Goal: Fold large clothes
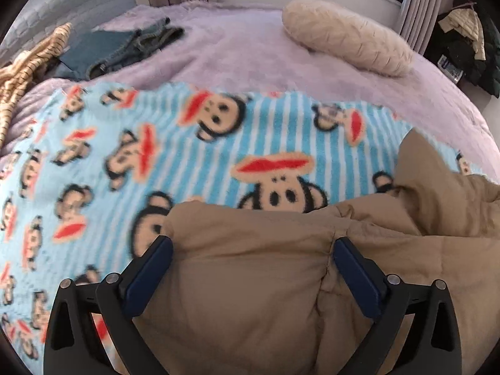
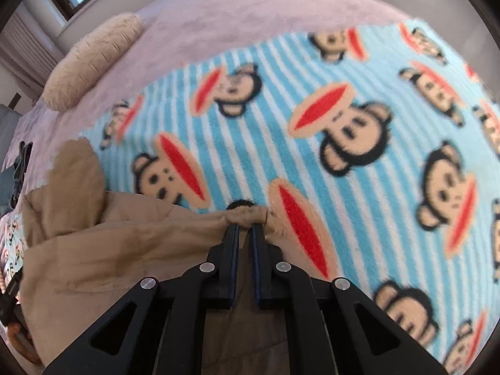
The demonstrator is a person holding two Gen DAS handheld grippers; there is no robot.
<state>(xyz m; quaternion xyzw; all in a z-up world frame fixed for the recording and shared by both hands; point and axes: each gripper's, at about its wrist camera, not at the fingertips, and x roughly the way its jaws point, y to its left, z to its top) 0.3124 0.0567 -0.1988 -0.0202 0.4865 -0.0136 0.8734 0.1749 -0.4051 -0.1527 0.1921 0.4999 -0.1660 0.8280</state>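
- Padded tan quilted jacket (image 1: pixel 250 268) is seen filling the lower centre and lower right of the left wrist view, bunched on a light-blue striped fleece blanket printed with monkey faces (image 1: pixel 187 143); in the right wrist view the same jacket (image 2: pixel 103 243) lies at the lower left.
- Left gripper (image 1: pixel 251 247) is held with its black, blue-padded fingers (image 1: pixel 153 268) spread wide, one on each side of a puffed jacket panel; nothing is clamped between them.
- Right gripper (image 2: pixel 245 228) is shown with its fingers (image 2: pixel 229 243) drawn nearly together, and a gathered fold of the tan jacket's edge is pinched at their tips, at the centre of the frame.
- Blanket (image 2: pixel 343 125) is spread over a lilac plush bedcover (image 1: pixel 250 43) that fills the upper half of the left view.
- Cream textured bolster pillow (image 1: pixel 347 36) rests on the bedcover at upper right in the left view, and at upper left (image 2: pixel 93 59) in the right view.
- Folded blue denim garment (image 1: pixel 118 50) and a yellow striped cloth (image 1: pixel 28 68) are seen at the upper left of the left view.
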